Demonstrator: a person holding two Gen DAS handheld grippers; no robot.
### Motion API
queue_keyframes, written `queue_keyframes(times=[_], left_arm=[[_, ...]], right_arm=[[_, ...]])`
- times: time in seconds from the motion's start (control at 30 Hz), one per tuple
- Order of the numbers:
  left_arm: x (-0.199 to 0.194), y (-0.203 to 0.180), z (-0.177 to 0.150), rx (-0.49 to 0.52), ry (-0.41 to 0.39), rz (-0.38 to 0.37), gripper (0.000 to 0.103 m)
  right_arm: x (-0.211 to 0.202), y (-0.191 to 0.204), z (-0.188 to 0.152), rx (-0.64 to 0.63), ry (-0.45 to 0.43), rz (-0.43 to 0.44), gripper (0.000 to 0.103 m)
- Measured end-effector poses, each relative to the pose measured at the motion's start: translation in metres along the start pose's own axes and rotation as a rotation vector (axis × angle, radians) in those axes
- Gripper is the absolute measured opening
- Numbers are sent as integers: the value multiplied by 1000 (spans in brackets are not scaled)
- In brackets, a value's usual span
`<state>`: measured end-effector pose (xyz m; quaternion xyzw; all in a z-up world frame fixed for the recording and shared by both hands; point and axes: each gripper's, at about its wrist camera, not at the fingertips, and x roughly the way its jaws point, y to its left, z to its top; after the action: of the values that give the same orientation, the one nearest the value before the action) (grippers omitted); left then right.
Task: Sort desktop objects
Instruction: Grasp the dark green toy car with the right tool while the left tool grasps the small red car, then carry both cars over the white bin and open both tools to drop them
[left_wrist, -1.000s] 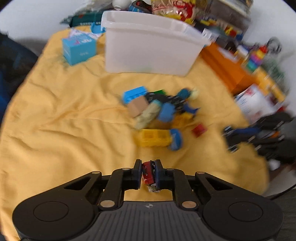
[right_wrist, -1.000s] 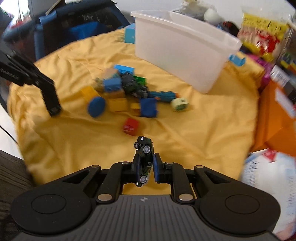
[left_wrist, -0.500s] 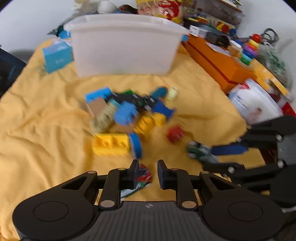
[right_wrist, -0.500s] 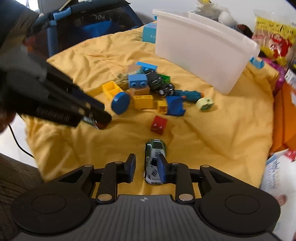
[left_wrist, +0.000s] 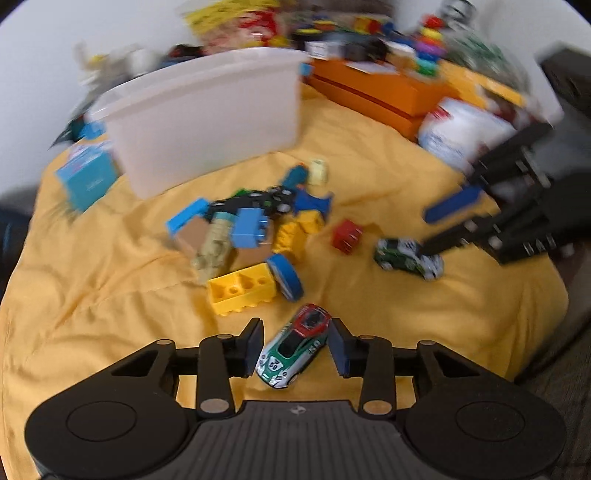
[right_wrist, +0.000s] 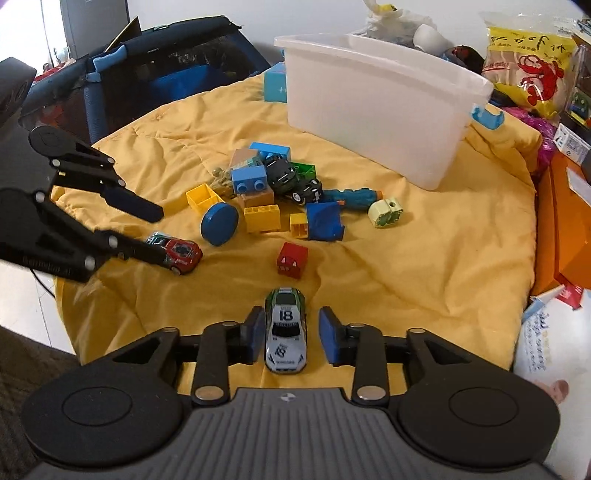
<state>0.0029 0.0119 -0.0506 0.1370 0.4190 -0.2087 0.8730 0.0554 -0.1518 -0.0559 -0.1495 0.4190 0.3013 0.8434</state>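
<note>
left gripper (left_wrist: 295, 345) spread, red-green car (left_wrist: 294, 345) lying loose between its jaws, nose angled toward white bin (right_wrist: 373, 110) | right gripper (right_wrist: 286, 336) spread astride silver-green car (right_wrist: 285, 330), long axis along the fingers, pointing binward

My left gripper (left_wrist: 296, 344) is matte black plastic: a ribbed grey-black housing flanked by two round discs, linkage arms studded with brass-coloured pivot pins, and flat dark blue pads (left_wrist: 341, 349) on the fingers. My right gripper (right_wrist: 290, 334) is built the same, with a small round emblem centred above its ribs.
</note>
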Motion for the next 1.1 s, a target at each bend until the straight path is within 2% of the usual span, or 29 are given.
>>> queue_keyframes(times=[0.13, 0.2, 0.3, 0.4, 0.5, 0.53, 0.6, 0.8, 1.0, 1.1], left_arm=[[7, -1, 1, 63, 20, -31, 43], [5, 0, 2, 75, 11, -69, 44], [14, 1, 2, 93, 46, -68, 44], [23, 0, 0, 140, 78, -64, 44], [29, 3, 0, 165, 103, -81, 45], [31, 4, -1, 160, 105, -89, 45], [31, 9, -1, 130, 97, -105, 41], [22, 8, -1, 95, 68, -65, 37], [-8, 23, 12, -13, -35, -13, 37], [-21, 39, 27, -111, -106, -19, 37]], right_arm=[[13, 5, 2, 0, 22, -2, 48], [20, 6, 1, 11, 37, 4, 48], [29, 8, -3, 2, 69, -8, 47], [31, 9, -8, -4, 74, -20, 46], [31, 4, -9, 40, 69, -3, 37], [31, 5, -8, 44, 68, -6, 34], [32, 6, -7, 43, 71, -13, 33], [29, 7, -1, 35, 79, -23, 33], [15, 3, 16, 41, 22, -48, 33], [9, -1, 30, 48, -26, -65, 33]])
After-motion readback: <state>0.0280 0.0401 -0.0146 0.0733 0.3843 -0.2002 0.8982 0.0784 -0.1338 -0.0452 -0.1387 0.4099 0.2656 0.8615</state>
